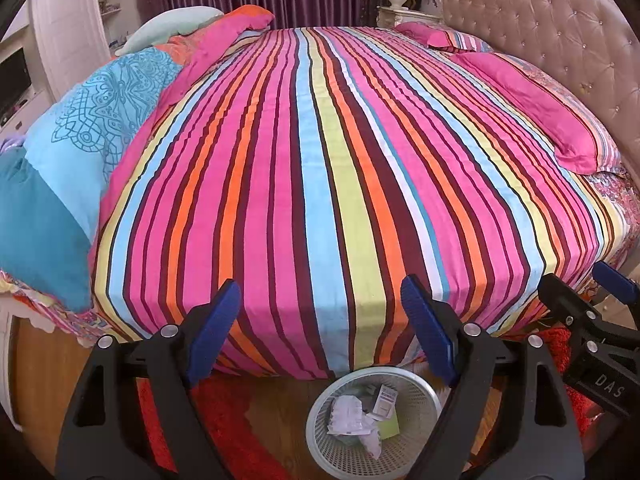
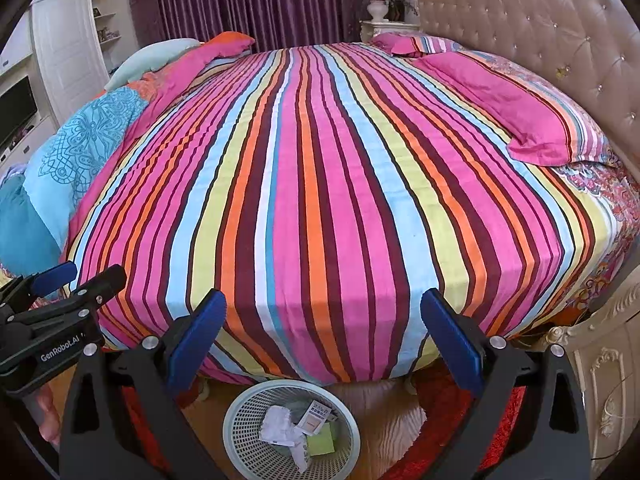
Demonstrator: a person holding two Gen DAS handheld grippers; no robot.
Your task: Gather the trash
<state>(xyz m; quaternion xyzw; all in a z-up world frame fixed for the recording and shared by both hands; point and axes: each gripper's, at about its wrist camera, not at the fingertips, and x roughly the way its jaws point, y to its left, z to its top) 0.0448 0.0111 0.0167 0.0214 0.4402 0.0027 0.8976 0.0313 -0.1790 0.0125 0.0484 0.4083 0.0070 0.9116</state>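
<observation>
A white mesh waste basket [image 1: 430,400] stands on the floor at the foot of the bed; it also shows in the right wrist view [image 2: 240,420]. Inside lie crumpled white paper [image 1: 348,416] [image 2: 278,424], a small printed box [image 1: 384,398] [image 2: 316,418] and a green box [image 1: 390,426] [image 2: 322,442]. My left gripper [image 1: 320,300] is open and empty, held above the basket. My right gripper [image 2: 324,312] is open and empty, also above the basket. Each gripper shows at the edge of the other's view [image 1: 584,292] [image 2: 80,276].
A bed with a striped cover [image 1: 320,160] fills both views. Pink pillows [image 1: 540,108] lie by the tufted headboard [image 1: 560,20]. A blue quilt [image 1: 60,168] is piled at left. A red rug [image 1: 224,420] lies on the wooden floor. A carved cream nightstand [image 2: 608,360] stands right.
</observation>
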